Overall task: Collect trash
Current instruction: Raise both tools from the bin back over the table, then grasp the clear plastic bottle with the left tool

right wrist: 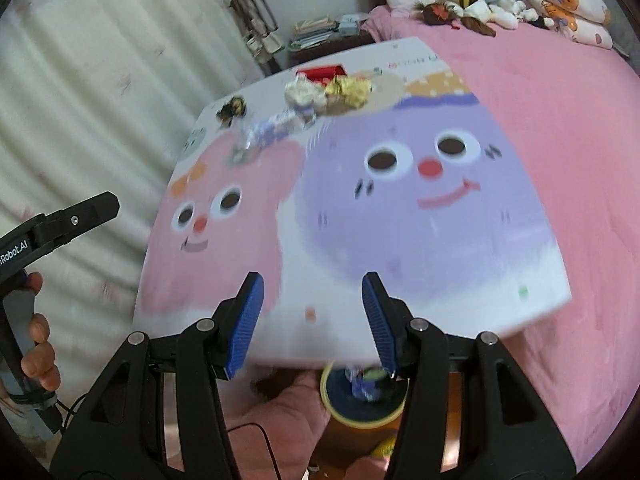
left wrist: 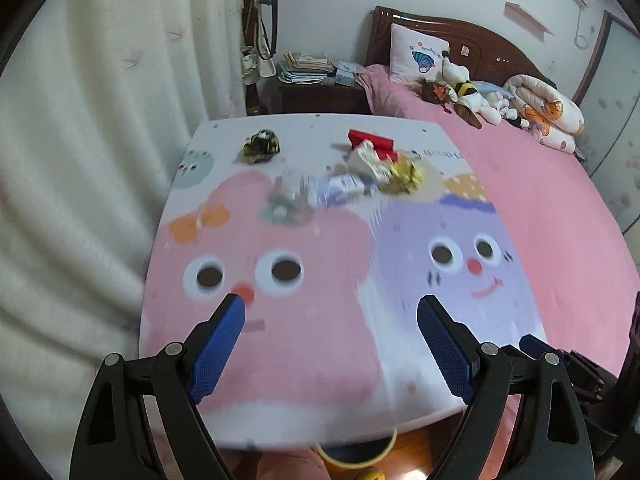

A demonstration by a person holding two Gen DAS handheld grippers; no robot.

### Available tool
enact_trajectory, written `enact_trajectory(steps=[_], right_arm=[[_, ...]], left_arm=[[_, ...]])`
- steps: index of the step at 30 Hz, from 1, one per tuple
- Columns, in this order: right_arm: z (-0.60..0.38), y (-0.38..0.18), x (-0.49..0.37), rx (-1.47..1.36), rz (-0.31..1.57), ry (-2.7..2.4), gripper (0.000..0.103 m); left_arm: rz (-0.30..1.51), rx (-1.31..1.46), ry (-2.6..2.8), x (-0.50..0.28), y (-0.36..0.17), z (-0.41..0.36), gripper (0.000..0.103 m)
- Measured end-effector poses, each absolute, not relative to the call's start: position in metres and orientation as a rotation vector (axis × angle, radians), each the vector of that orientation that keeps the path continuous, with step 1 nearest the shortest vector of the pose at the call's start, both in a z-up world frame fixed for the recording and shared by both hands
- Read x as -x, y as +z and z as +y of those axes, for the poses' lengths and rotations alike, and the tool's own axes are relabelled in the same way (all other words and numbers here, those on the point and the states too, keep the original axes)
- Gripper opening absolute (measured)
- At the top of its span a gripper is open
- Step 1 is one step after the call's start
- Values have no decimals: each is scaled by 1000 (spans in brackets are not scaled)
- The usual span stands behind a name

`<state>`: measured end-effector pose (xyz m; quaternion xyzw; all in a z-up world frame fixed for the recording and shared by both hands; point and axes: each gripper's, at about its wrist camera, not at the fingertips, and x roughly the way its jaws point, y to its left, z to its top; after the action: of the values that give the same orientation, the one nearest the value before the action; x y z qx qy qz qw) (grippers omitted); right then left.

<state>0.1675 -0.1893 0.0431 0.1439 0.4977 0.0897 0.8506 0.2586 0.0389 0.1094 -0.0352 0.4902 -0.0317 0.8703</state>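
Trash lies at the far end of the cartoon-printed table [left wrist: 304,352]: a dark crumpled wrapper [left wrist: 262,145], a red box [left wrist: 372,143], a white crumpled wrapper [left wrist: 366,160], a yellow crumpled wrapper [left wrist: 406,174] and a crushed plastic bottle [left wrist: 320,190]. The same pile shows in the right wrist view: red box [right wrist: 322,72], yellow wrapper [right wrist: 348,90], bottle [right wrist: 272,128]. My left gripper [left wrist: 330,312] hangs open over the near part of the table, empty. My right gripper [right wrist: 312,292] is open and empty too. A yellow-rimmed bin [right wrist: 362,400] with trash in it stands below the table's near edge.
A pink bed [left wrist: 540,200] with plush toys [left wrist: 468,92], a pillow and a rolled quilt runs along the right. White curtains [left wrist: 100,140] hang on the left. A nightstand [left wrist: 320,92] with papers stands behind the table. A hand [right wrist: 38,336] holds the left gripper's handle.
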Motion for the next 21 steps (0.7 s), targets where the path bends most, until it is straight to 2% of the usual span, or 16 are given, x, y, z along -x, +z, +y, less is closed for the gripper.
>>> enact_trajectory(steps=[5, 12, 21], right_arm=[[-172, 36, -252, -369, 1065, 115, 48], [-137, 3, -359, -399, 1117, 47, 48], [-102, -38, -449, -447, 1187, 9, 48]], left_arm=[[1094, 92, -63, -372, 83, 58, 89], [1262, 201, -62, -519, 13, 86, 79], [1402, 292, -32, -576, -65, 97, 66]])
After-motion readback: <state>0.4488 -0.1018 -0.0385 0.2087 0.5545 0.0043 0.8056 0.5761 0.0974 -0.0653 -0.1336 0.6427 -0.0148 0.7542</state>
